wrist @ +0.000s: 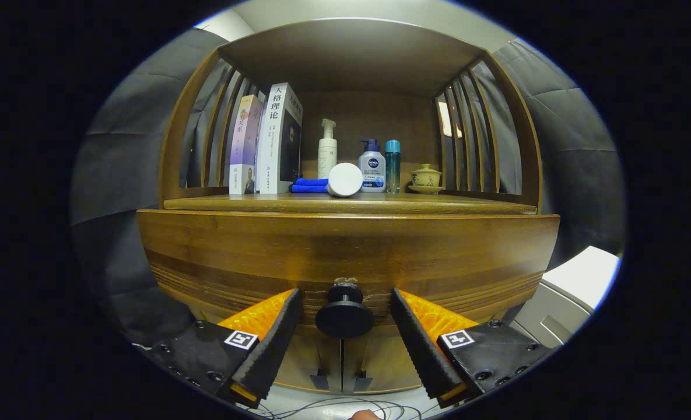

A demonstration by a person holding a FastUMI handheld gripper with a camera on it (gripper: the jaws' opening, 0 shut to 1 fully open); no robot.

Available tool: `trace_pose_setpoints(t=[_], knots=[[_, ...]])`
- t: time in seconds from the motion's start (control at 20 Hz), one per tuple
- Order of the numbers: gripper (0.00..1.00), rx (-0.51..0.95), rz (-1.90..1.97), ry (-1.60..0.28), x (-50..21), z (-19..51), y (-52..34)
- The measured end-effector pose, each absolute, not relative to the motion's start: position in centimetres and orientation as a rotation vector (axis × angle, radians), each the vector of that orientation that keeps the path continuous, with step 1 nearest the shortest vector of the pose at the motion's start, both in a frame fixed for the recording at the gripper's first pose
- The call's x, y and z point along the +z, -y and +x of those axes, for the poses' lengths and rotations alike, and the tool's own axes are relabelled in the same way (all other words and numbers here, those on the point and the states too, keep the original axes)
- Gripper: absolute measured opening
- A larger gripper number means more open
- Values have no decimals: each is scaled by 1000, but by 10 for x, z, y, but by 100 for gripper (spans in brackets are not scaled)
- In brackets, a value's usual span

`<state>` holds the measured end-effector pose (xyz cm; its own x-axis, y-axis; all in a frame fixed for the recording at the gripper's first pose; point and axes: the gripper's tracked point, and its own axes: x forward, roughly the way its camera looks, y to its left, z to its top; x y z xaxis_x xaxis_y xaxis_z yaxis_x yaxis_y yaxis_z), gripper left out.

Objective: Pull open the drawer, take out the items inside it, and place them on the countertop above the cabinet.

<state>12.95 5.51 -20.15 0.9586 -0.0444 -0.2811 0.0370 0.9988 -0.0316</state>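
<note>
Straddling the drawer knob (pixel 344 315) with my fingers (pixel 345 326), spread wide, one to either side and neither touching it. The drawer front (pixel 345 251) sits flush in the cabinet, closed; its contents are hidden. On the worktop (pixel 345 202) above stand two books (pixel 266 140), a folded blue cloth (pixel 310 185), a white jar on its side (pixel 345 179), pump bottles (pixel 372 166), a teal bottle (pixel 392 165) and a lidded teacup (pixel 425 178). Whether any of these came from the drawer, I cannot tell. Risks: closing off-centre, so the round knob slips out; pulling askew, so the drawer binds; a jerk rolling the jar off the worktop.
</note>
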Motion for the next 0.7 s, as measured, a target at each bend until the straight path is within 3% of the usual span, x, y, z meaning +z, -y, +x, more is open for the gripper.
trace_pose_setpoints(t=[0.7], knots=[[98, -53, -113, -207, -183, 152, -53]])
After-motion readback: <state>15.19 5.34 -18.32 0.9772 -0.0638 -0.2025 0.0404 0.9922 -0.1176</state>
